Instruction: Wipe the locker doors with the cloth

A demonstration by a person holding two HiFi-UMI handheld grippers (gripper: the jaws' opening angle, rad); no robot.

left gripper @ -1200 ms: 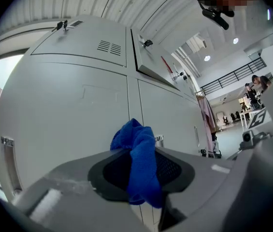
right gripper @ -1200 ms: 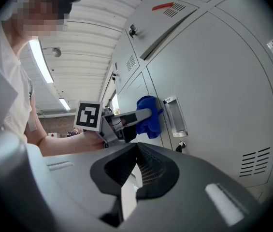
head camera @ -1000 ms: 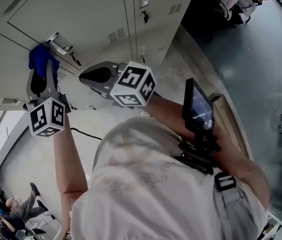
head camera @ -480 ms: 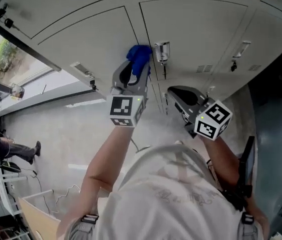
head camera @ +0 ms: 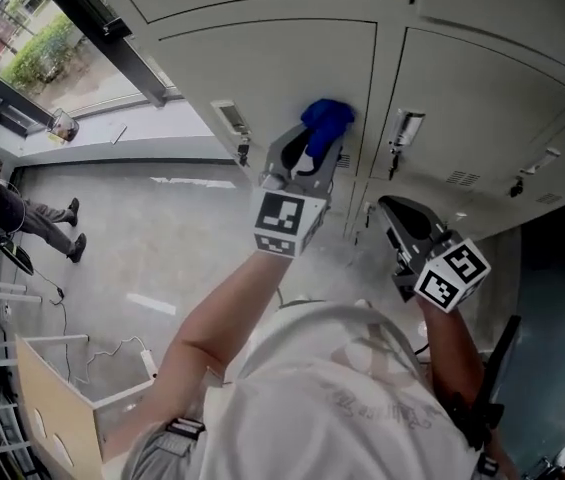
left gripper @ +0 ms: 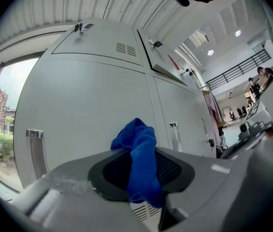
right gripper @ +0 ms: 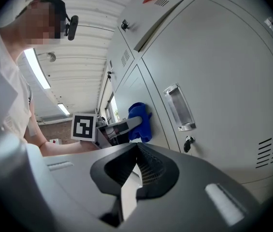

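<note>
A blue cloth (head camera: pixel 327 116) is pinched in my left gripper (head camera: pixel 314 143) and pressed on a grey locker door (head camera: pixel 282 58), close to its right edge. In the left gripper view the cloth (left gripper: pixel 137 135) bulges out past the shut jaws of the left gripper (left gripper: pixel 136 156), against the door (left gripper: pixel 88 100). My right gripper (head camera: pixel 392 210) hangs lower right of the left one, off the door, jaws together and holding nothing. Seen from the right gripper (right gripper: pixel 136 148), the cloth (right gripper: pixel 140 119) lies flat on the door, left of a metal handle (right gripper: pixel 179 108).
Neighbouring doors carry handles (head camera: pixel 407 128) and small key locks (right gripper: pixel 188 143). A window (head camera: pixel 52 53) is at the upper left of the lockers. A wooden box (head camera: pixel 57 408) stands on the floor at lower left. A person (head camera: pixel 22 218) stands far off at the left.
The head view has swung round to face the lockers more squarely. My left gripper still holds the cloth to the door. The right gripper now sits lower right of it.
</note>
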